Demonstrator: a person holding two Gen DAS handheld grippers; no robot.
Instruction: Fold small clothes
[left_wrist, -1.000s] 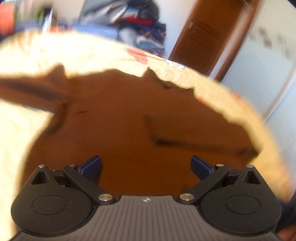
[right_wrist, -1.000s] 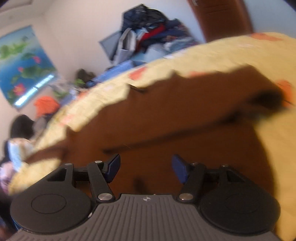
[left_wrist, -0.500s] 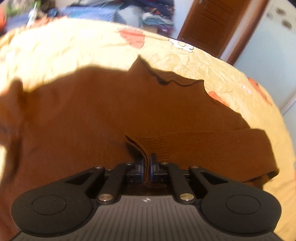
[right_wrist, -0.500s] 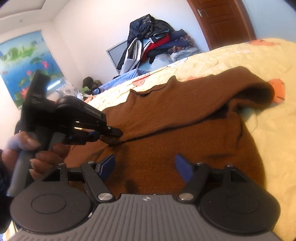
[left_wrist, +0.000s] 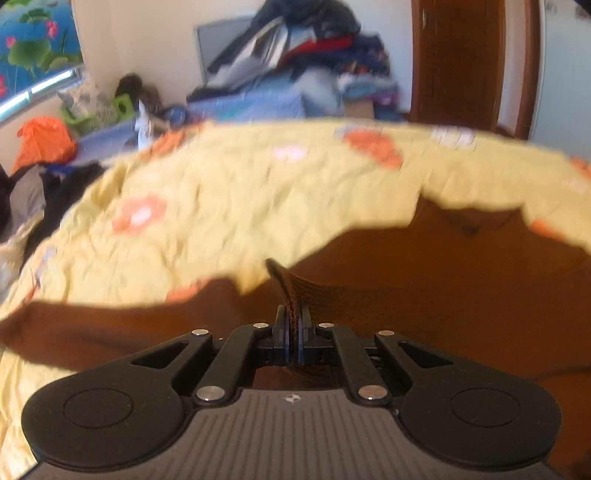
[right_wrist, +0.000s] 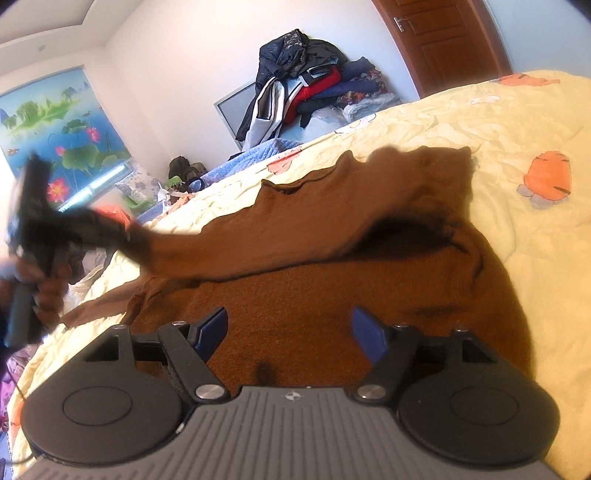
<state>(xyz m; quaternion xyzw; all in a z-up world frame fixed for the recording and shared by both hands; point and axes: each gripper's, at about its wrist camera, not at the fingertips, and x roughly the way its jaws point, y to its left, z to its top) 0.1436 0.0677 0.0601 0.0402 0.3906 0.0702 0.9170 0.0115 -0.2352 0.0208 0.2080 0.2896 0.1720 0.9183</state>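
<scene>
- A brown knitted sweater (right_wrist: 332, 288) lies spread on a pale yellow quilted bedspread with orange prints (right_wrist: 498, 125), its neckline towards 12 o'clock in the right wrist view.
- The left gripper (left_wrist: 291, 332) has its blue-padded fingers pressed together, pinching a ribbed sweater cuff (left_wrist: 291, 291) that stands up between them.
- In the right wrist view that sleeve stretches towards 9 o'clock, lifted off the sweater body by the left gripper (right_wrist: 122, 236), which is blurred.
- The right gripper (right_wrist: 288, 332) hovers low over the sweater's lower half, fingers spread wide apart and holding nothing.
- A heap of mixed dark clothing (right_wrist: 306, 85) sits at 12 o'clock beyond the bed, beside a brown wooden door (right_wrist: 443, 37).
</scene>
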